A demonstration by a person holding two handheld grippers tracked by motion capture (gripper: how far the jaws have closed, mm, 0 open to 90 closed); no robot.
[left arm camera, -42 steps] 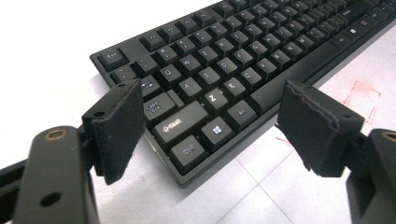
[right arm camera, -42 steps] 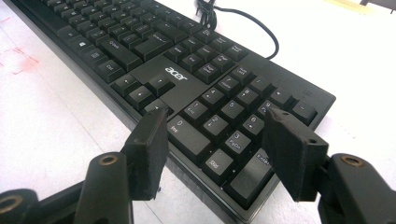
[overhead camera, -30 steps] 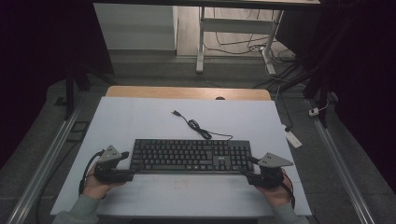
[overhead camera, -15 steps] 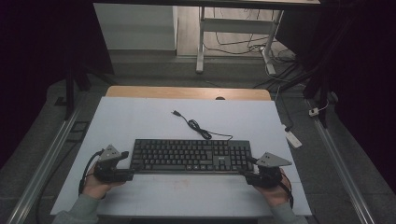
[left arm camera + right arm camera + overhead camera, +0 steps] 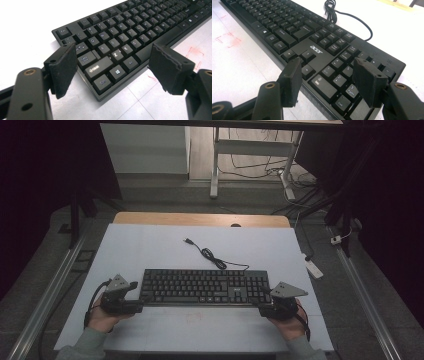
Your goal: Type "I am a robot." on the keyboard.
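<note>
A black Acer keyboard (image 5: 205,287) lies flat along the near part of the white table, and its cable (image 5: 210,255) curls away toward the back. My left gripper (image 5: 136,304) is at the keyboard's left end. In the left gripper view the left gripper (image 5: 115,62) is open, with the near left corner of the keyboard (image 5: 117,42) between its jaws. My right gripper (image 5: 264,309) is at the right end. The right gripper (image 5: 329,75) is also open, its jaws astride the number-pad corner of the keyboard (image 5: 312,35). Neither pair of jaws presses on the keyboard.
The white table top (image 5: 150,250) has a wooden strip (image 5: 200,219) along its far edge. Faint red marks (image 5: 192,317) sit in front of the keyboard. A white power strip (image 5: 314,268) lies off the right edge. Metal rails (image 5: 55,285) run along both sides.
My right gripper has edged a little to the left, closer onto the keyboard's right end. The left gripper and the keyboard have hardly moved.
</note>
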